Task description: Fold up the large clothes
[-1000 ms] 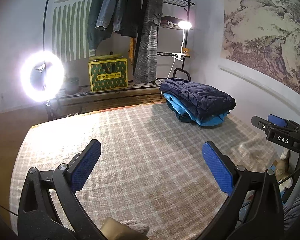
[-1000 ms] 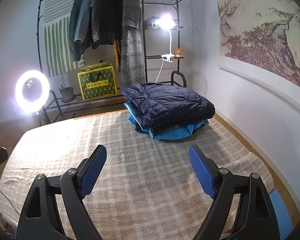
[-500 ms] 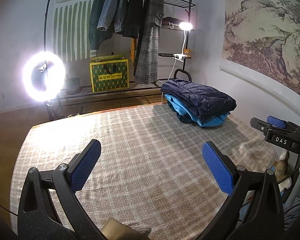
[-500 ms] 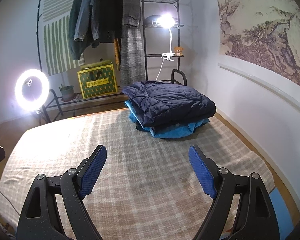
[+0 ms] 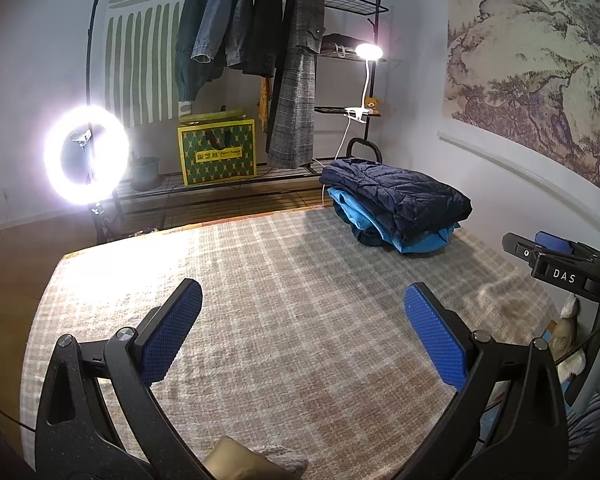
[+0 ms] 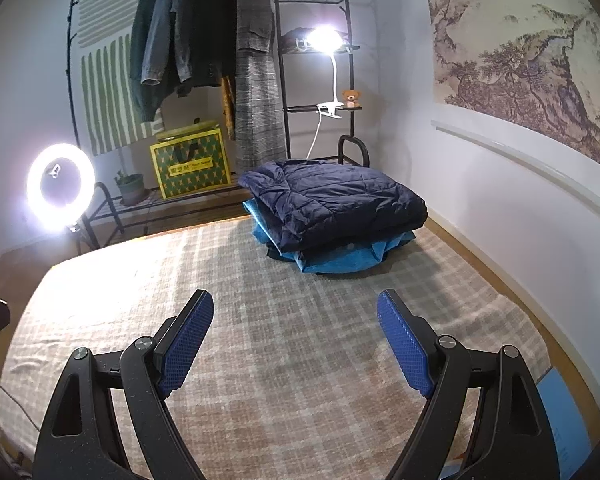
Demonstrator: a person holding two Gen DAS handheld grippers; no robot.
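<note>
A folded navy quilted jacket (image 5: 400, 196) (image 6: 336, 200) lies on top of a folded blue garment (image 5: 384, 228) (image 6: 340, 258) at the far right of a plaid-covered bed (image 5: 284, 280) (image 6: 284, 320). My left gripper (image 5: 302, 300) hovers open over the bare plaid cover, well short of the stack, with nothing between its blue pads. My right gripper (image 6: 294, 308) is likewise open and empty, with the stack ahead of it. Part of the right gripper's body shows at the right edge of the left wrist view.
Beyond the bed stands a black clothes rack (image 5: 260, 20) with hanging coats, a yellow-green box (image 5: 217, 152), a potted plant (image 6: 130, 188) and a clip lamp (image 6: 324, 38). A bright ring light (image 5: 86, 160) stands at the far left. A wall runs along the right.
</note>
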